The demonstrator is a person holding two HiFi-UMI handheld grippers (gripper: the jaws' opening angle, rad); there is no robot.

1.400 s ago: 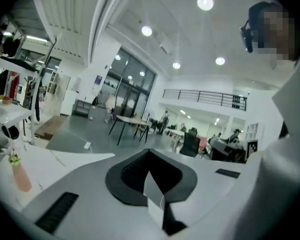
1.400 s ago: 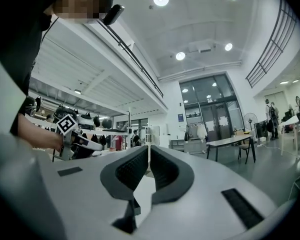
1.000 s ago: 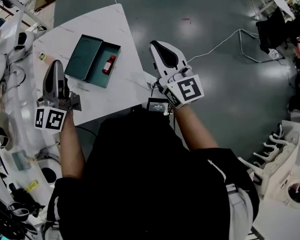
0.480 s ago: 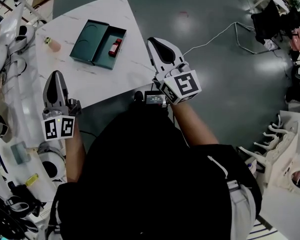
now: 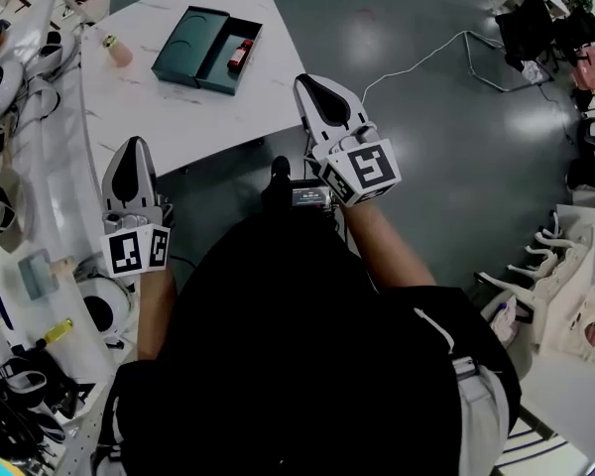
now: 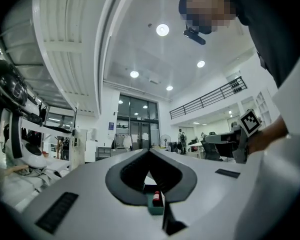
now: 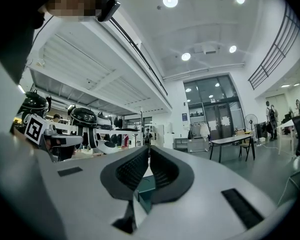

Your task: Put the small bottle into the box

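Observation:
The teal box (image 5: 193, 33) lies open at the far side of the white table (image 5: 169, 112), with the small red bottle (image 5: 241, 55) lying in its right half. My left gripper (image 5: 133, 145) is shut and empty, held near the table's front left edge, well short of the box. My right gripper (image 5: 313, 81) is shut and empty too, off the table's right edge over the floor. Along the left gripper's (image 6: 149, 152) closed jaws I see the bottle (image 6: 156, 197) in the box (image 6: 155, 207) far ahead. The right gripper (image 7: 149, 148) also points at the box (image 7: 146, 186).
A small pinkish bottle (image 5: 116, 52) stands on the table left of the box. White helmets and gear (image 5: 0, 87) crowd the shelf to the left. A white cable (image 5: 426, 67) runs across the dark floor on the right. A small screen (image 5: 310, 196) sits at the person's chest.
The table and box have slid away toward the upper part of the head view. My left gripper has drawn back from the table toward the body. Both grippers stay shut.

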